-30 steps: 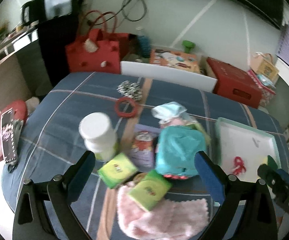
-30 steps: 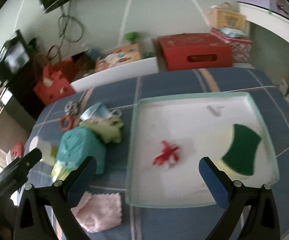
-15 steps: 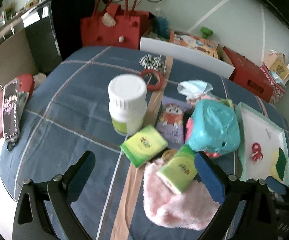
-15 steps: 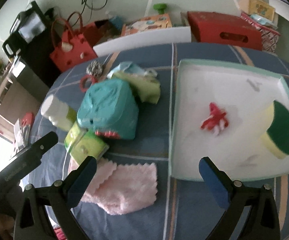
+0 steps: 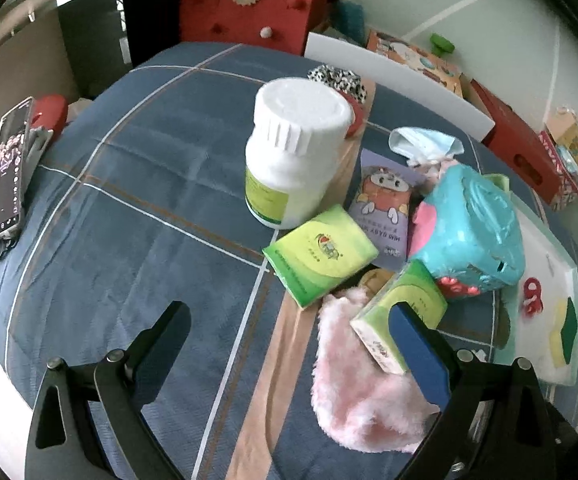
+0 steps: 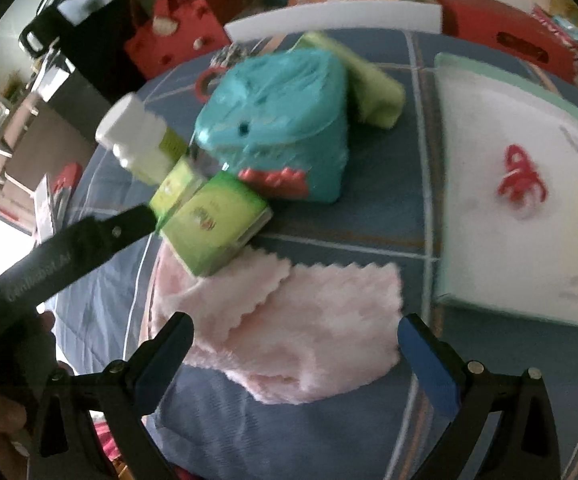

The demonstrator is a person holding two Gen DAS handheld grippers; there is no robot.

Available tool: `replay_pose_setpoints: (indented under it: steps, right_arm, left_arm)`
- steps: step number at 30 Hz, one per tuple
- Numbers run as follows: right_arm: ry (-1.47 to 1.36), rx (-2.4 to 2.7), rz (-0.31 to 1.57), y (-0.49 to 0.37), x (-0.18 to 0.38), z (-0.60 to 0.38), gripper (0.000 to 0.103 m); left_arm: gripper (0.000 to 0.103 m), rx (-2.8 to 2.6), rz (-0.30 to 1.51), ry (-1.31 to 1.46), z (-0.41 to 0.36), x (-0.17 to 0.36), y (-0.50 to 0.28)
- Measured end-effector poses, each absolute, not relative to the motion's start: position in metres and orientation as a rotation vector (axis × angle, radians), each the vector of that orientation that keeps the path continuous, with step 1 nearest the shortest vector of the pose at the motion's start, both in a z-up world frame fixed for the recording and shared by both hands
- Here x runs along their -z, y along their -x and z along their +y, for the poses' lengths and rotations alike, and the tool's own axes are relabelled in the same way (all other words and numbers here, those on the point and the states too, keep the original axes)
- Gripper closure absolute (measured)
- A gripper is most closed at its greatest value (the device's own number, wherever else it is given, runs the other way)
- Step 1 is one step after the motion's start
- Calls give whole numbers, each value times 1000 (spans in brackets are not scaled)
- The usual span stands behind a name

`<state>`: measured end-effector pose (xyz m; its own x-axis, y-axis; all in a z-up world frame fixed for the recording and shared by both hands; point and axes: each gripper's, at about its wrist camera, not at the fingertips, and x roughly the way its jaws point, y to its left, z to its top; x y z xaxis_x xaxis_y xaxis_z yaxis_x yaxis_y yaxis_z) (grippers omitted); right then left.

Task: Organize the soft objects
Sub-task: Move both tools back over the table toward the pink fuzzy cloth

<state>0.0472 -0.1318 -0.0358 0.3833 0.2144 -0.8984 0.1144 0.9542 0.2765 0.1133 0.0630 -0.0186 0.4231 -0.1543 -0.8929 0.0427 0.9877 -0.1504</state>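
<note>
Nearest the right gripper, with fingers spread wide and gripping nothing: a fluffy pink cloth with scalloped edges, folded over itself, flat on the blue checked surface between the two fingers. Just beyond, resting on the cloth's far edge: a green tissue pack, then a crinkly teal bag beside a white tray holding a red hair tie. From the left gripper, fingers likewise wide apart and empty: same cloth at right, a second green pack and a white bottle standing farther back.
</note>
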Motion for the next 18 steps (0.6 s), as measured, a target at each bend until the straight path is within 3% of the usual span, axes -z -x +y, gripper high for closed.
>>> replay_pose_setpoints:
  steps: [18]
  right_arm:
    - [-149, -53, 1237, -64, 68, -90, 0]
  left_arm:
    - [4, 122, 1180, 107, 65, 31, -122]
